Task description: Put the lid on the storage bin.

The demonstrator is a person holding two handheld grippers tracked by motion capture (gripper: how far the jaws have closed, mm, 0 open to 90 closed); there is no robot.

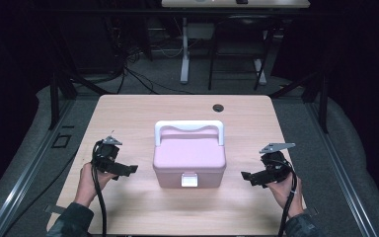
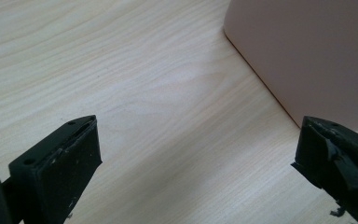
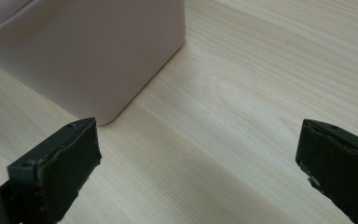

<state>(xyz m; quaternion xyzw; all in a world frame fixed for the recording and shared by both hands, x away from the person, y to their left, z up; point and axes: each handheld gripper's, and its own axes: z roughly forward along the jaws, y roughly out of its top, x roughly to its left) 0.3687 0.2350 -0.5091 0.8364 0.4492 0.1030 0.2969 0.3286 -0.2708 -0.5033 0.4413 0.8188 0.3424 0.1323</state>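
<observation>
A: Well, the pink box (image 1: 189,160) sits mid-table (image 1: 128,113), latch toward the person. Hands?

B: Left gripper (image 1: 127,169) and right gripper (image 1: 248,177) flank the box, pointing inward, clear of it. Jaws wide on both, holding nothing.

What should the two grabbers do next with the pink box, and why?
Probably bring the right gripper in toward the white latch on the front of the pink plastic box. The lid looks closed, both grippers are open and empty, and the left gripper waits apart from the box on the wooden table.
</observation>
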